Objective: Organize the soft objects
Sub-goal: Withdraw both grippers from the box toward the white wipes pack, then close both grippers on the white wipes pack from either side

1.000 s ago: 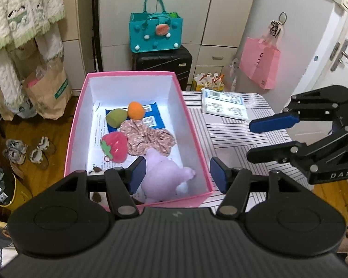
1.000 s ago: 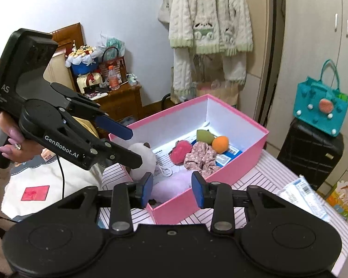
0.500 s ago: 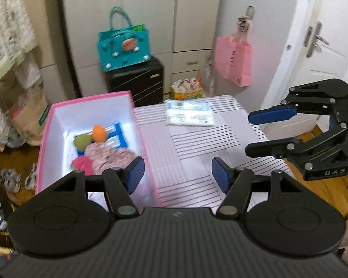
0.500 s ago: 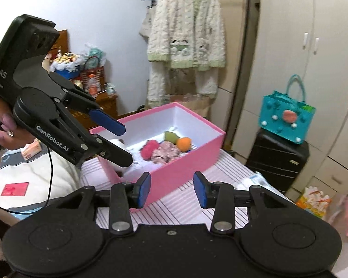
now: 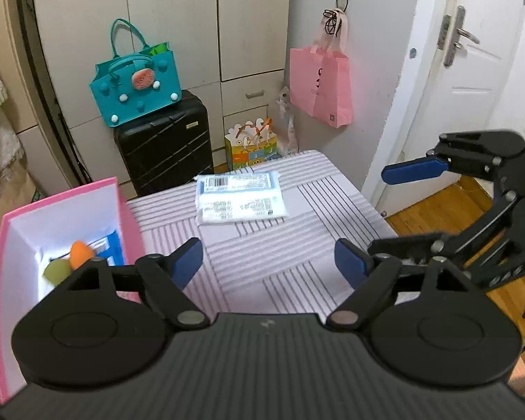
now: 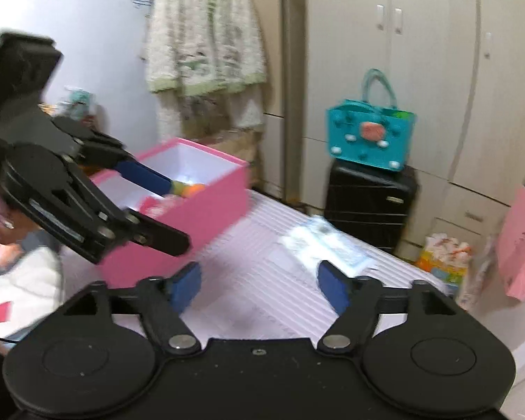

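One box [image 5: 126, 210]; two grippers [image 5: 267, 260]

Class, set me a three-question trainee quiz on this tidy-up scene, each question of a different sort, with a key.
1. True or false: the left gripper is shut on a toy.
2. What lies flat on the striped table ahead of both grippers? A) a book B) a white packet C) a towel
3. Fill in: the orange toy sits in the ___ box.

Key: 1 false, both it and the right gripper are open; 2 B; 3 pink.
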A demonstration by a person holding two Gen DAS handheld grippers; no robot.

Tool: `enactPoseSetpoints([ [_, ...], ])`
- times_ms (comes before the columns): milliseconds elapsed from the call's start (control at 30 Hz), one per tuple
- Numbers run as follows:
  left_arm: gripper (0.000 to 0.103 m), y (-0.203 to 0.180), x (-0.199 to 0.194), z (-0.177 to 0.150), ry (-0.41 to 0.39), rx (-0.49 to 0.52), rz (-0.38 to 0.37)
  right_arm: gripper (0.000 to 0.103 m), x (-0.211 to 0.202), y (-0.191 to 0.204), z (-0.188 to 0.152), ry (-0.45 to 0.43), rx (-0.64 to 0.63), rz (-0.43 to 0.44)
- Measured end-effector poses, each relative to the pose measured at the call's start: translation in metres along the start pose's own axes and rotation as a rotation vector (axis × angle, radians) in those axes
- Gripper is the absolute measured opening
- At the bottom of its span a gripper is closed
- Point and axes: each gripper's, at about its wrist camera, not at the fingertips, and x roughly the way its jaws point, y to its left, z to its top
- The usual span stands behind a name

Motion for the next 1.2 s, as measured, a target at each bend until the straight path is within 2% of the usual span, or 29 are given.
enactPoseSetpoints([
  [67,0.088,0.001,0.018,0.008,-0.014,-0.016,0.010,0.081,0.016,-0.014,-0.008,0.005,0.009,-0.027],
  [200,0.094,0.002,0.056,0.022,-0.014,-0.031,0.033,0.081,0.053,-0.054,-0.027,-0.012,0.105,-0.002],
  [367,0.094,0.014,0.107,0.036,0.059,-0.079,0.053,0.082,0.079,-0.076,-0.039,-0.037,0.169,0.015],
  [500,0.094,0.029,0.144,0.040,0.110,-0.131,0.057,0.082,0.107,-0.100,-0.048,-0.034,0.275,0.049],
  [600,0.094,0.042,0.169,0.040,0.171,-0.170,0.058,0.082,0.130,-0.111,-0.056,-0.032,0.283,0.008],
  [667,0.094,0.052,0.183,0.038,0.178,-0.211,0.072,0.081,0.142,-0.116,-0.060,-0.035,0.289,-0.011],
  [833,0.094,0.067,0.205,0.038,0.160,-0.261,0.086,0.081,0.157,-0.123,-0.063,-0.049,0.326,0.047],
  [933,0.089,0.071,0.216,0.038,0.133,-0.270,0.088,0.081,0.167,-0.123,-0.061,-0.028,0.330,0.054],
  [1000,0.079,0.074,0.225,0.039,0.162,-0.267,0.104,0.081,0.174,-0.121,-0.061,-0.018,0.325,0.068],
  [1067,0.073,0.081,0.234,0.037,0.178,-0.319,0.090,0.081,0.180,-0.120,-0.061,-0.004,0.324,0.081],
  [1200,0.071,0.091,0.250,0.030,0.201,-0.359,0.103,0.079,0.191,-0.120,-0.059,0.015,0.325,0.075],
])
